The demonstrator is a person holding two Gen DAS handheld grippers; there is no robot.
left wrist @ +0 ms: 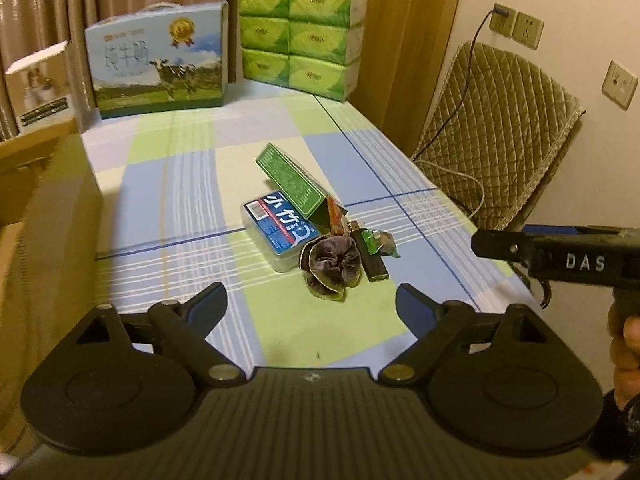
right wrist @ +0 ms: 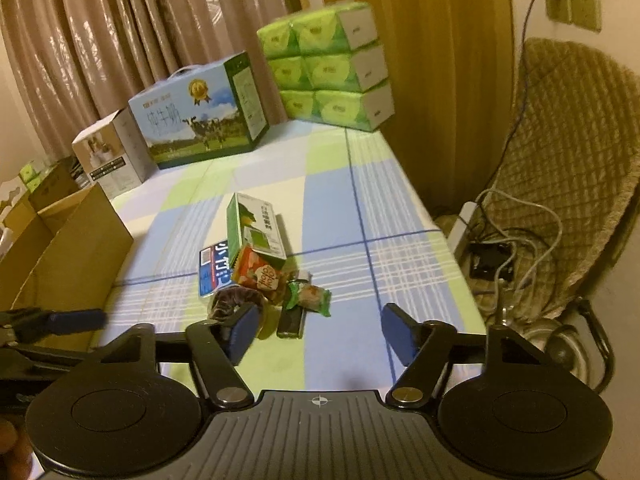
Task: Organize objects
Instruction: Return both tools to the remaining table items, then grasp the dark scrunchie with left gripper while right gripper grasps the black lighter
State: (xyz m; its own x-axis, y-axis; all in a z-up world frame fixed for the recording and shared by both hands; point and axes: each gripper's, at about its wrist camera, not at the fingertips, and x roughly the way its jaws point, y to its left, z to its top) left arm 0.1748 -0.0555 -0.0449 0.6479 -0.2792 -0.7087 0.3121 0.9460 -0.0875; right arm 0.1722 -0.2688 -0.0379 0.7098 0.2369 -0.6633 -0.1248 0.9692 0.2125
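while both tongs (left wrist: 311, 306) (right wrist: 316, 338) gape empty, a cardboard box (right wrist: 68, 256) flanks the clutter pile (left wrist: 316, 232).

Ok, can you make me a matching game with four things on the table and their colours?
Things:
1. scrunchie
2. milk carton box
3. tissue packs
4. lighter

Colours:
A. bright green
B. black
C. dark purple
D. light blue with a cow picture

Pairs: 1-C, 2-D, 3-A, 4-B
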